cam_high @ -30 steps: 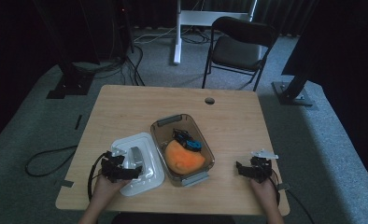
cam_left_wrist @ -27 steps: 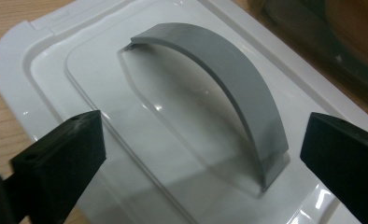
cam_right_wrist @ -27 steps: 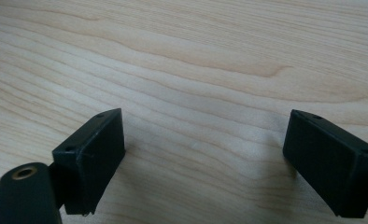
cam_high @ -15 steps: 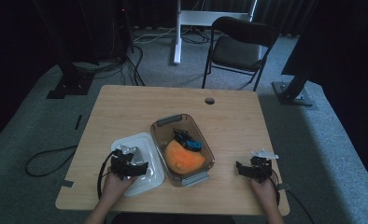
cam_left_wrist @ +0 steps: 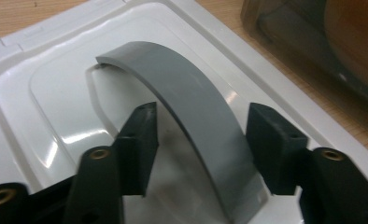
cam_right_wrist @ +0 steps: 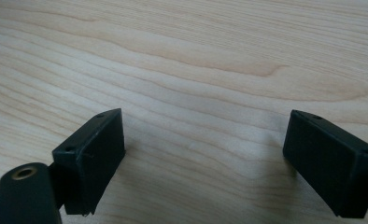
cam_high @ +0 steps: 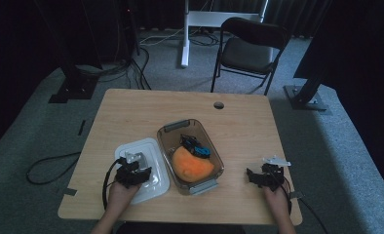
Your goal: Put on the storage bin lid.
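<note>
The left tool (cam_left_wrist: pixel 198 144) hangs over a white lid (cam_left_wrist: pixel 46 93) lying flat on the counter (cam_high: pixel 131 105). Its jaws have just been closing and now stand half shut on either side of the lid's one grey arched handle (cam_left_wrist: pixel 196 107); a gap shows at each pad, so it has hold of nothing. The near foot of the handle runs out of the bottom of the left gripper view, and the lid's edges are cut off there too. From the high view the left tool (cam_high: pixel 142 171) sits on the lid's (cam_high: pixel 134 146) near half, hiding part of it.

Just right of the lid stands one clear tub (cam_high: pixel 168 141) with a grey clip at each end. Inside lie an orange lump (cam_high: pixel 192 163) and a small black and blue thing (cam_high: pixel 196 145) too dim to make out.

The right tool (cam_right_wrist: pixel 205 149) rests with jaws spread wide over bare wood, empty. It lies well apart from the tub, near the counter's right edge (cam_high: pixel 252 175).

Past the counter stands one dark folding chair (cam_high: pixel 248 51).
</note>
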`<state>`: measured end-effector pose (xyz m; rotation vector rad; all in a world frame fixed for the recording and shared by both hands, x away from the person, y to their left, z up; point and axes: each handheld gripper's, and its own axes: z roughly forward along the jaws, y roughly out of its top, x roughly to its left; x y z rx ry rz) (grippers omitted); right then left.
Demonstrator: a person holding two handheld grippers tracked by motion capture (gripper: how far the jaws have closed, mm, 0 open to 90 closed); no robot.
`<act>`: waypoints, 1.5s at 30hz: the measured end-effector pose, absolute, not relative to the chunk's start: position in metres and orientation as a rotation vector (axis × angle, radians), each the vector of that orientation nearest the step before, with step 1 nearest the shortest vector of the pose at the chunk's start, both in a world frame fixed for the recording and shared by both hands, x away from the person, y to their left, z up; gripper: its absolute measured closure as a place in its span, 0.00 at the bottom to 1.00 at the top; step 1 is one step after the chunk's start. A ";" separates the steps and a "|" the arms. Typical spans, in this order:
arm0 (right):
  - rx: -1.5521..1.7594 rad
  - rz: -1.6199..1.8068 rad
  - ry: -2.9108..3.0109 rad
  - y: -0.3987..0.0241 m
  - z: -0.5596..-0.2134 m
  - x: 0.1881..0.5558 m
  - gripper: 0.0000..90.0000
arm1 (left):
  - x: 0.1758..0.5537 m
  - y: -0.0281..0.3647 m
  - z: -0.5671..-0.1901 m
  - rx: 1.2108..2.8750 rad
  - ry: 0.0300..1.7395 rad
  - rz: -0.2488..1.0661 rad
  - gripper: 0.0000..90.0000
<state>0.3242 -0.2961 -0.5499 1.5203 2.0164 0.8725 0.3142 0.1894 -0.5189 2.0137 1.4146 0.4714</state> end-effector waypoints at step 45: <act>1.348 0.998 2.186 -0.227 -0.540 0.346 0.13 | 0.306 0.246 -0.480 1.730 1.448 0.489 0.78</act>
